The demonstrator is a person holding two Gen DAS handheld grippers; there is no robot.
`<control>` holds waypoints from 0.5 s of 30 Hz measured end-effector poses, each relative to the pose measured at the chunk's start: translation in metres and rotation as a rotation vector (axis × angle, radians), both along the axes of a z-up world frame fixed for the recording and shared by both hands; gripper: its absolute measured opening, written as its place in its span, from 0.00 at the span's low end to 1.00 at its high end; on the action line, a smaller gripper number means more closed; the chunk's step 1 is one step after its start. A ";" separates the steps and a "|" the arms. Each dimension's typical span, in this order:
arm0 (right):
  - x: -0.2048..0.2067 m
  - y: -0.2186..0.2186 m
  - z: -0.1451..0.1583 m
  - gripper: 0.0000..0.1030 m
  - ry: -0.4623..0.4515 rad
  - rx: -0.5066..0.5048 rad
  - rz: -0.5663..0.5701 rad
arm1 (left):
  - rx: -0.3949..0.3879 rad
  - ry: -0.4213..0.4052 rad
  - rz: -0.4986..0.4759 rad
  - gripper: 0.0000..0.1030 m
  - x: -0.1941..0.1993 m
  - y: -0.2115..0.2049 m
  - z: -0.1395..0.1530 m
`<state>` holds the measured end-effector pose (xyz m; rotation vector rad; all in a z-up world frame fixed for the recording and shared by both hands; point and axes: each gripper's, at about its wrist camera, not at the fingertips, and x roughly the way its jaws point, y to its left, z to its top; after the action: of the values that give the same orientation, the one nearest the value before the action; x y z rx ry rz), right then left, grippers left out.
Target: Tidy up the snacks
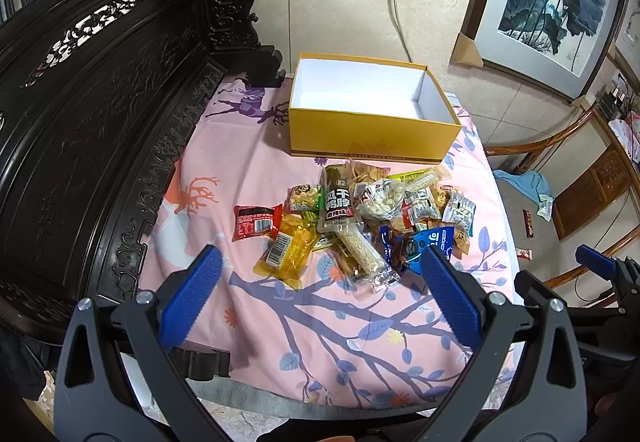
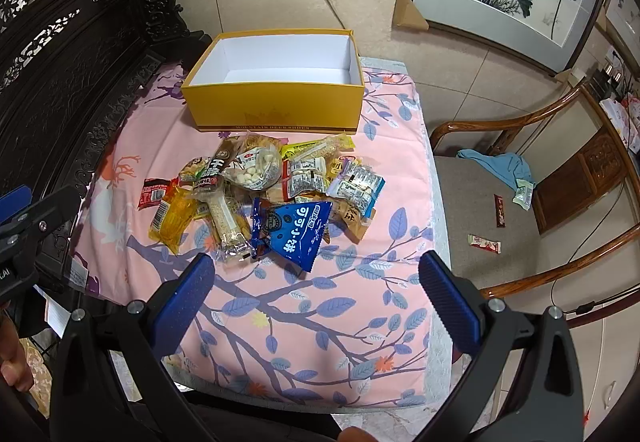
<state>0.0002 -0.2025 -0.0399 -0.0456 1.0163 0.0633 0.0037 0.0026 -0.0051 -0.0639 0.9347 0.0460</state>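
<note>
A pile of snack packets (image 1: 360, 218) lies on the pink floral cloth, just in front of an open, empty yellow box (image 1: 372, 130). The pile also shows in the right wrist view (image 2: 272, 190), with a blue triangular packet (image 2: 298, 232) nearest and the box (image 2: 276, 110) behind it. A red packet (image 1: 256, 222) and a yellow packet (image 1: 286, 252) lie at the pile's left. My left gripper (image 1: 320, 294) is open and empty, hovering short of the pile. My right gripper (image 2: 316, 290) is open and empty, also short of the pile.
A dark carved wooden screen (image 1: 100, 102) runs along the left of the table. A wooden chair (image 2: 520, 202) on the right holds a blue cloth (image 2: 500, 166) and small loose packets (image 2: 484, 244). A cable (image 1: 396, 2) hangs from a wall socket behind the box.
</note>
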 end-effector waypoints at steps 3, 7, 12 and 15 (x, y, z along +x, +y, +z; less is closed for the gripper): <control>0.000 0.000 0.000 0.99 -0.001 -0.001 0.002 | 0.000 -0.001 0.000 0.98 0.000 0.000 0.000; 0.001 0.000 -0.001 0.99 0.003 0.000 0.002 | 0.000 0.001 0.002 0.98 0.000 0.000 -0.001; 0.002 0.000 -0.002 0.99 0.005 0.000 0.003 | 0.000 0.002 0.002 0.98 0.000 0.000 -0.002; 0.005 0.001 -0.004 0.99 0.010 0.000 0.003 | -0.001 0.005 0.001 0.98 0.002 0.000 -0.003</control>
<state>0.0048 -0.2020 -0.0442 -0.0472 1.0265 0.0661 0.0056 0.0026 -0.0081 -0.0648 0.9393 0.0469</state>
